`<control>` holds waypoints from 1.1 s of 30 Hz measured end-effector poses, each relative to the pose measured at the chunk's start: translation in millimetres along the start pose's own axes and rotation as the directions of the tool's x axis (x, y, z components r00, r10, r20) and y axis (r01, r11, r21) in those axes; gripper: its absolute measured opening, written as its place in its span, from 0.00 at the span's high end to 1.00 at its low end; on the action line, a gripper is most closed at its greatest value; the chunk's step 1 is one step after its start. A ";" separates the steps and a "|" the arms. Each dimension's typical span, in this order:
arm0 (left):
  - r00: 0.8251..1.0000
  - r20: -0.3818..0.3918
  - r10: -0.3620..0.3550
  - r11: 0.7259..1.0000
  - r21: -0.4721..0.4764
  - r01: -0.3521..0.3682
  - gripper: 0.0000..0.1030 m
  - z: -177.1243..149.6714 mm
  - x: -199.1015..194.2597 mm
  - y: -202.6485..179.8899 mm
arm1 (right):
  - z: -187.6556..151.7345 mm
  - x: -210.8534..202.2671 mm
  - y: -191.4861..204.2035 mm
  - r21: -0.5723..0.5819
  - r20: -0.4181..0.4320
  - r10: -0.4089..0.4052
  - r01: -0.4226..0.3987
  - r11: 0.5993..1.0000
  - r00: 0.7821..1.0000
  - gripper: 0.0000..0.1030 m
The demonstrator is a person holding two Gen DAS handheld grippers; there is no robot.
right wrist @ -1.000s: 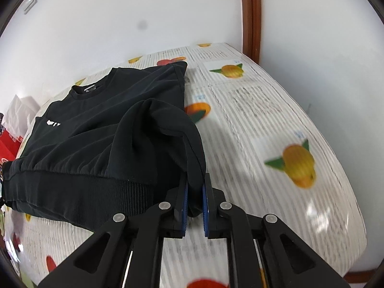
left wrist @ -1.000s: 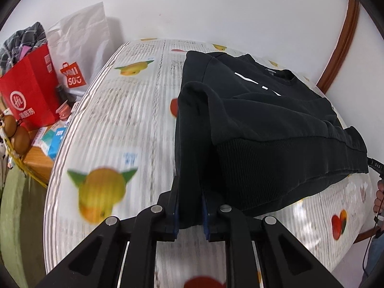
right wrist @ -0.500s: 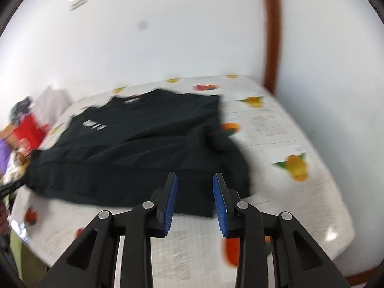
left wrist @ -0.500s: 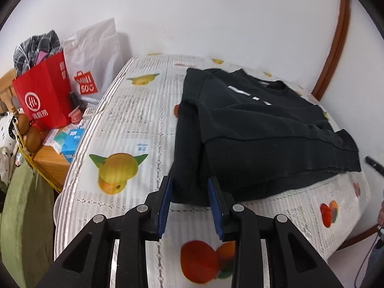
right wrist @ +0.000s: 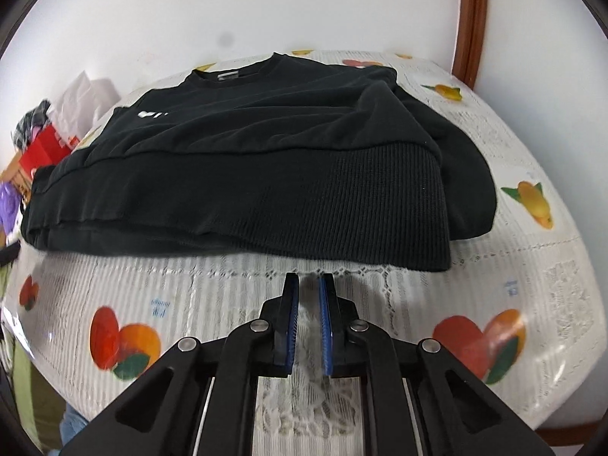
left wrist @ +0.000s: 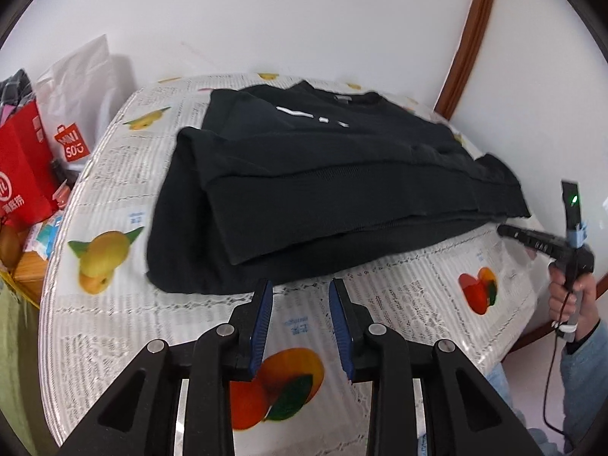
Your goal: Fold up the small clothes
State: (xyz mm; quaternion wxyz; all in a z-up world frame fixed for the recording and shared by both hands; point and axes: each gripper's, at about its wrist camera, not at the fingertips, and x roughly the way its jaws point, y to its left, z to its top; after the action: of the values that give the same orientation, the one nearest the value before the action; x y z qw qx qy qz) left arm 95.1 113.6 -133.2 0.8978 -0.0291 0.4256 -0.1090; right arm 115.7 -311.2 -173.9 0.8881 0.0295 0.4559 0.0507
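A black sweatshirt (left wrist: 323, 186) lies on the round table, its ribbed hem folded up over the body and the collar at the far side. It also shows in the right wrist view (right wrist: 266, 159). My left gripper (left wrist: 300, 285) is open and empty, just short of the sweatshirt's near edge. My right gripper (right wrist: 307, 277) is empty with its jaws a narrow gap apart, just in front of the ribbed hem. The right gripper also shows in the left wrist view (left wrist: 532, 239), held by a hand at the table's right edge.
The table wears a white lace cloth with fruit prints (left wrist: 114, 342). A red paper bag (left wrist: 22, 178) and a white Miniso bag (left wrist: 76, 95) stand off its left side. A white wall and a brown door frame (left wrist: 471, 34) are behind.
Both grippers have let go of the sweatshirt's hem and pulled back toward the table's near edge. The hem now lies folded flat on the body.
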 end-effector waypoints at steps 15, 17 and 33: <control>0.990 -0.094 -0.106 0.994 0.024 0.109 0.73 31.1 48.0 -21.9 | 23.2 -12.0 6.8 -0.006 0.048 0.016 -0.016 1.000 0.999 0.90; 0.990 -0.094 -0.103 0.994 0.031 0.106 0.73 35.7 46.1 -24.5 | 29.2 -16.5 7.9 -0.005 0.070 0.004 -0.003 1.000 0.998 0.90; 0.999 0.018 -0.035 0.998 0.055 0.034 0.73 89.3 31.7 -22.2 | 94.6 -9.6 4.2 0.021 0.174 0.026 -0.030 0.999 0.984 0.90</control>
State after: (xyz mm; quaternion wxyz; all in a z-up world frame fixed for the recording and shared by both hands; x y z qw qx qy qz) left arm 179.6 81.3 -97.2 0.9002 -0.0130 0.4136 -0.1358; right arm 186.8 -308.7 -110.6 0.9233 0.0508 0.3767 0.0552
